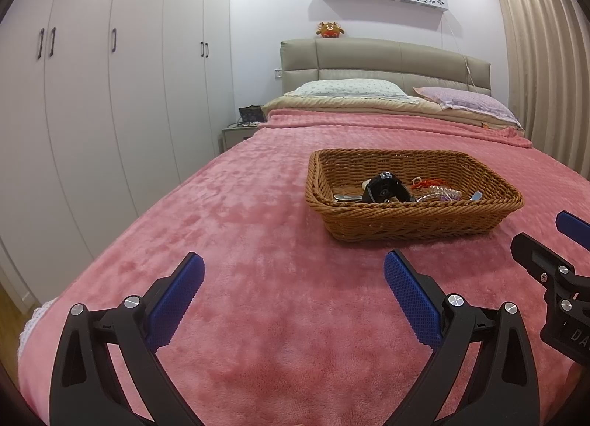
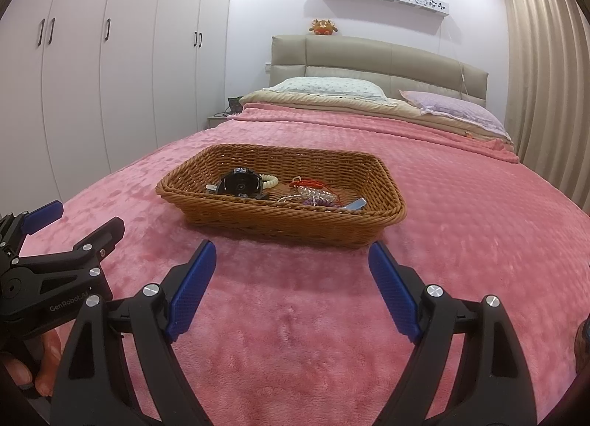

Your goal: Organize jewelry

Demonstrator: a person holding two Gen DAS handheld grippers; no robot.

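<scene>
Jewelry [image 2: 313, 194]: a small heap of beaded bracelets, clear, purple and red, lying loose in the right half of the basket floor.
Basket [image 2: 280, 221]: a shallow rectangular brown wicker basket resting on the bed, ahead of both my tools.
Watch [image 2: 239, 186]: a black round-faced wristwatch in the left half of the basket, near the bracelets.
Cream bracelet [image 2: 271, 181]: a pale beaded loop touching the watch on its right side.
Blue piece [image 2: 356, 204]: a small light-blue item against the basket's right wall; I cannot tell what it is.
Bed [image 1: 258, 241]: covered by a fluffy pink blanket, with two pillows by a grey padded headboard.
My left tool [image 1: 293, 271]: black frame with blue textured pads, spread wide, holding nothing, hovering above the blanket short of the basket.
My right tool [image 2: 291, 264]: same build, pads spread wide, holding nothing, pointed at the basket's near wall.
Room: white wardrobe [image 1: 110, 76] doors on the left, beige curtain [image 2: 545, 76] on the right.
</scene>
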